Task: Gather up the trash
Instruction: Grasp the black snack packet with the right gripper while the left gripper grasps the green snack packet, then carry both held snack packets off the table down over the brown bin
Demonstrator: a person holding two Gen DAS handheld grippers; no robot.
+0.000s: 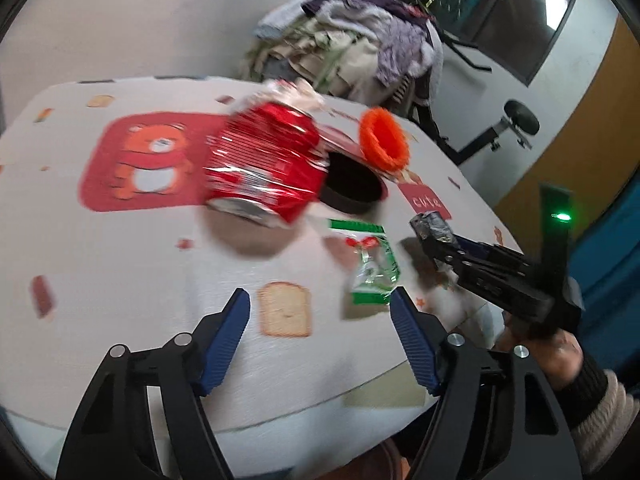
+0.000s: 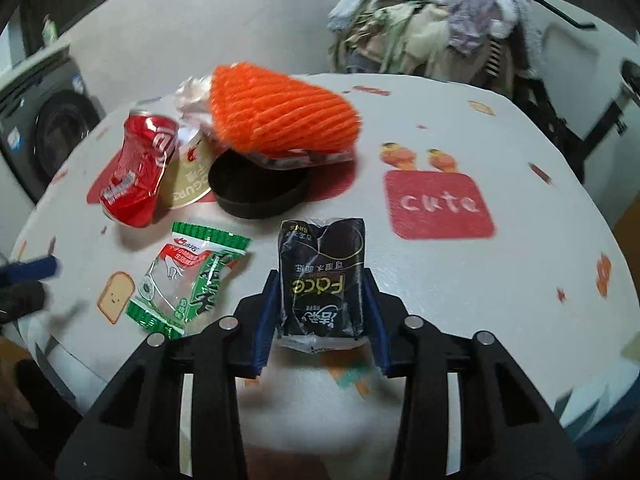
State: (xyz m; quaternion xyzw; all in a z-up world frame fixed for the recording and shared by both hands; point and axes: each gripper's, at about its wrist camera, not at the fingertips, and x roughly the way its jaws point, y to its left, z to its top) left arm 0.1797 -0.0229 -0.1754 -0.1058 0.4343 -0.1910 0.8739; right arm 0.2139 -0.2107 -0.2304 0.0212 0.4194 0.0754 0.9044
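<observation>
Your right tongs [image 2: 320, 304] pinch the black tissue pack [image 2: 323, 276], low on the worktop [image 2: 440, 300] at six o'clock. Your left tongs [image 1: 320, 320] gape with nothing between them; the green wrapper [image 1: 372, 264] lies just beside their right tip, the crushed red can [image 1: 264, 164] at eleven o'clock.

The crushed red soda can [image 2: 138, 170] is shiny dented metal, catching the light all over. The green-and-clear snack wrapper [image 2: 188, 280] is thin crinkly glossy plastic, and the black tissue pack [image 2: 322, 276] has the same slick film. That orange fruit net [image 2: 280, 114] looks like soft ribbed foam mesh, totally matt. The yogurt cup [image 2: 192, 178] seems to be paper. The counter [image 2: 440, 300] wears a matt printed cloth.
</observation>
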